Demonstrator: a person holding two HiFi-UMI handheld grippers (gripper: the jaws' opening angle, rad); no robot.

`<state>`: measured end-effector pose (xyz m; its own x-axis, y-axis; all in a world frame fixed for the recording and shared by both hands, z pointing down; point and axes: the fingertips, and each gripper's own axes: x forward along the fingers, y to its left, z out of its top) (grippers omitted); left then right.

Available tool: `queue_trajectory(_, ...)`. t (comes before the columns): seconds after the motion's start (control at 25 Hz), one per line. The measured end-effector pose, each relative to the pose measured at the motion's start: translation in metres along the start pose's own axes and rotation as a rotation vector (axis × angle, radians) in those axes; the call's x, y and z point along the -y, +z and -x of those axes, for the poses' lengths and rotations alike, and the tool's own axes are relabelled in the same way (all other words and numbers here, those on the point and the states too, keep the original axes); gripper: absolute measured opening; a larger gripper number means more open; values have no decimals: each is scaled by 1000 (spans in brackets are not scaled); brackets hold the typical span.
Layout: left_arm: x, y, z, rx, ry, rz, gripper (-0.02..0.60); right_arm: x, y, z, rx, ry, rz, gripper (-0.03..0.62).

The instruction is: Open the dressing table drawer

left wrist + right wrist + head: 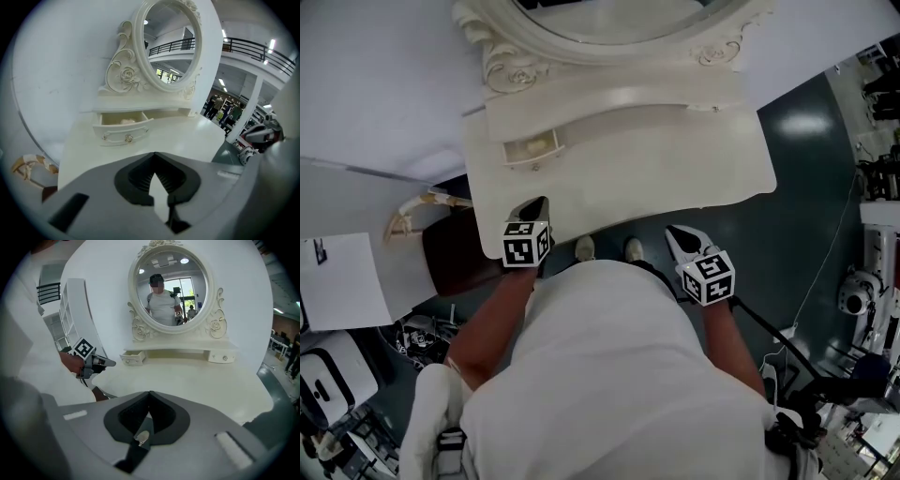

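Head view: the cream desk (675, 178) stands against a white wall, its oval mirror (609, 23) at the back, and the person stands at its front edge with both shoes (584, 248) just under it. The left drawer (530, 150), one of two small ones beneath the mirror shelf, is pulled out over the desk top, its front with a knob facing the person; a pale object lies in it, too small to tell. The right drawer (222, 356) sits flush and shut. The left hand-held gripper (536, 204) hovers over the front left part of the desk, near the open drawer but apart from it, jaws clenched together on nothing. The right hand-held gripper (675, 232) hangs just off the desk's front edge, also clenched and empty. A dark brown chair (450, 258) stands beside the desk's left end.
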<state>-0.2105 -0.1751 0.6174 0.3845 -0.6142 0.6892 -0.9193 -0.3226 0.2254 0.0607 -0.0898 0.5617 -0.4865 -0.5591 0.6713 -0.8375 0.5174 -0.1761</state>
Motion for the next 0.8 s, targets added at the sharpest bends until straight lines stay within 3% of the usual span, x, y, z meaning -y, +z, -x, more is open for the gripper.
queue_trajectory(0.16, 35, 7, 15, 28, -66, 10, 2, 11, 8, -1, 1, 44, 31, 0)
queue_trajectory(0.36, 96, 26, 34, 79, -231, 36, 2, 16, 15, -1, -8, 104, 79, 0)
queue_trajectory(0.52, 141, 40, 49, 98, -321, -25, 2, 18, 21, 1, -12, 144, 113, -2)
queue_trajectory(0.64, 163, 46, 59, 102, -358, -83, 2, 18, 26, 0, -13, 167, 133, -1)
queue_trajectory(0.8, 181, 51, 65, 102, -385, -99, 2, 18, 31, -3, -18, 199, 162, -2)
